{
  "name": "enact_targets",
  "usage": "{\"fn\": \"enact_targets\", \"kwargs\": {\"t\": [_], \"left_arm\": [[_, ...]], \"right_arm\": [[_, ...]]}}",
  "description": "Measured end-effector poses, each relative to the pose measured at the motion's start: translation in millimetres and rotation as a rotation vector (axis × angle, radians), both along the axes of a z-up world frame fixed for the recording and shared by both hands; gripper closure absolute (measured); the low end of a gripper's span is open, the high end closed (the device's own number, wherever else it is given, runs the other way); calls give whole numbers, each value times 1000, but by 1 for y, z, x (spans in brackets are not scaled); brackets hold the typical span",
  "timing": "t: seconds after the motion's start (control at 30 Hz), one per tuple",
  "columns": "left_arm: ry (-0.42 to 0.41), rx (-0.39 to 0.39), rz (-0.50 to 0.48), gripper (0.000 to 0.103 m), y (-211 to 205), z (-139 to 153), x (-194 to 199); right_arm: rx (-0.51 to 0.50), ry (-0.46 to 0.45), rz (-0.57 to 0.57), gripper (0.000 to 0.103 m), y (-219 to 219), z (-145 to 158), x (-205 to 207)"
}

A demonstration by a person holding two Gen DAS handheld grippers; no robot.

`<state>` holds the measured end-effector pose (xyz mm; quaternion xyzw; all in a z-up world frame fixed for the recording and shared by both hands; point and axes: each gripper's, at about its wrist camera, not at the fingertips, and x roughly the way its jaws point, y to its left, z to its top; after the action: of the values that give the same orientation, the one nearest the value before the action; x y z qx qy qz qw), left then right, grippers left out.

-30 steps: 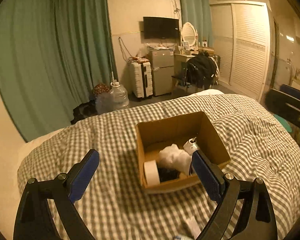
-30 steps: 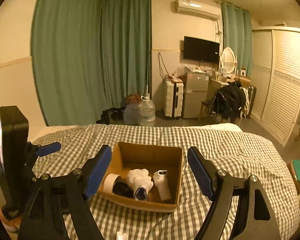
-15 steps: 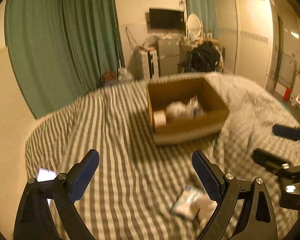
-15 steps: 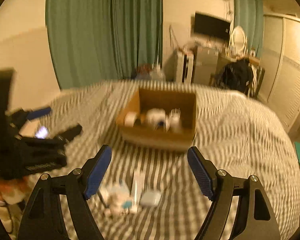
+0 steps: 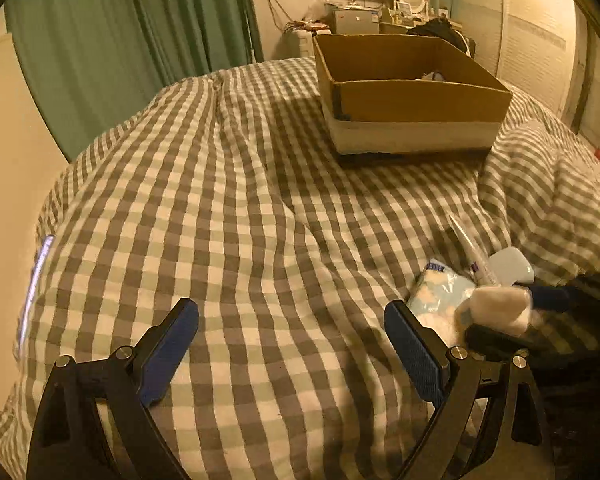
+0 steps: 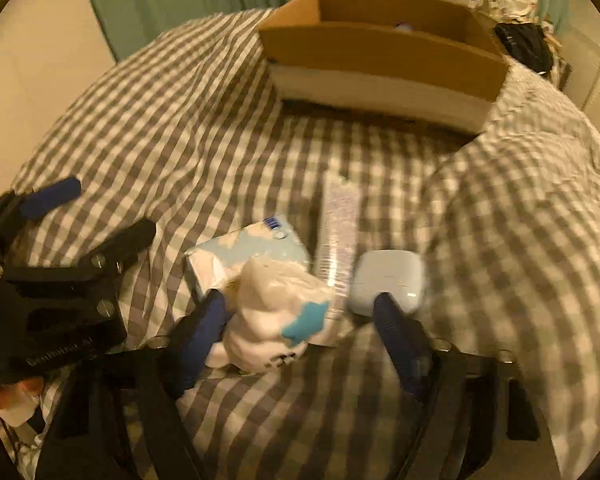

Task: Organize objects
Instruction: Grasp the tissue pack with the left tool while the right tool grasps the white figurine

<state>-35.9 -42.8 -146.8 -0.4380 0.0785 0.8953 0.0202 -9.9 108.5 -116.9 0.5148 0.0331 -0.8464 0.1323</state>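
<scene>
Grippers: you are angling both steeply down at the bed.
Right gripper [image 6: 300, 320]: its jaws have just been closing, and a white plush toy [image 6: 274, 312] with a blue star is sitting between them. The left pad is touching the toy; the right pad is standing clear, so nothing is gripped.
Left gripper [image 5: 292, 344]: you are holding it wide, with only bare checked duvet [image 5: 228, 208] between the pads.
Other things: a light-blue tissue pack [image 6: 244, 252], a tube [image 6: 336, 228] and a pale case [image 6: 388, 280] are lying just beyond the toy.
Writing: dark print on the toy and a blue mark on the pack are too blurred to read.
Box: the cardboard box [image 5: 404, 96] is sitting farther up the bed.
Room: green curtains [image 5: 140, 28] are hanging behind.
</scene>
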Motion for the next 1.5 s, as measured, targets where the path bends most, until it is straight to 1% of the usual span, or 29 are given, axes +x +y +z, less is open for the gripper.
{"fn": "enact_targets", "kwargs": {"t": [0.07, 0.1, 0.17, 0.27, 0.37, 0.43, 0.53, 0.6, 0.67, 0.77, 0.87, 0.93, 0.97, 1.03, 1.13, 1.27, 1.33, 1.43, 1.5], "left_arm": [[-4, 5, -1, 7, -1, 1, 1], [-6, 6, -5, 7, -1, 2, -1], [-8, -1, -17, 7, 5, 0, -2], [-19, 0, -89, 7, 22, -2, 0], [-45, 19, -160, 7, 39, -7, 2], [-65, 13, -207, 7, 51, -12, 1], [-101, 14, -246, 7, 62, -21, -2], [-137, 27, -264, 7, 68, -28, -8], [-169, 16, -282, 7, 75, -36, -16], [-196, 11, -296, 7, 83, -46, -24], [-220, 46, -296, 7, 86, -51, -34], [-232, 67, -285, 10, 85, -53, -38], [-231, 76, -283, 14, 84, -53, -39], [-229, 94, -295, 36, 83, -51, -36], [-231, 103, -288, 37, 82, -46, -32], [-237, 140, -270, 38, 75, -35, -24], [-227, 156, -261, 38, 70, -27, -18], [-197, 146, -234, 38, 62, -15, -7], [-181, 153, -218, 38, 59, -4, -7]], "right_arm": [[-13, -15, 7, 48, 0, -5, 0], [-20, -9, 5, 53, 1, -2, 0], [-44, 17, -7, 53, 8, 6, 6], [-47, 82, -42, 53, 23, 28, 14], [-20, 153, -83, 53, 41, 49, 21], [-21, 180, -115, 53, 54, 58, 21], [-35, 181, -148, 53, 66, 57, 16], [-55, 162, -149, 53, 69, 51, 13], [-61, 151, -143, 53, 66, 44, 10], [-67, 151, -135, 53, 66, 40, 8], [-69, 151, -131, 53, 68, 39, 10], [-67, 151, -128, 53, 68, 39, 12], [-65, 153, -126, 53, 68, 39, 13], [-60, 154, -122, 53, 67, 38, 13], [-51, 155, -117, 53, 66, 37, 13], [-32, 160, -112, 53, 63, 37, 15], [-27, 165, -113, 53, 63, 38, 16], [-14, 172, -114, 53, 61, 40, 17], [2, 177, -113, 53, 59, 42, 17]]}}
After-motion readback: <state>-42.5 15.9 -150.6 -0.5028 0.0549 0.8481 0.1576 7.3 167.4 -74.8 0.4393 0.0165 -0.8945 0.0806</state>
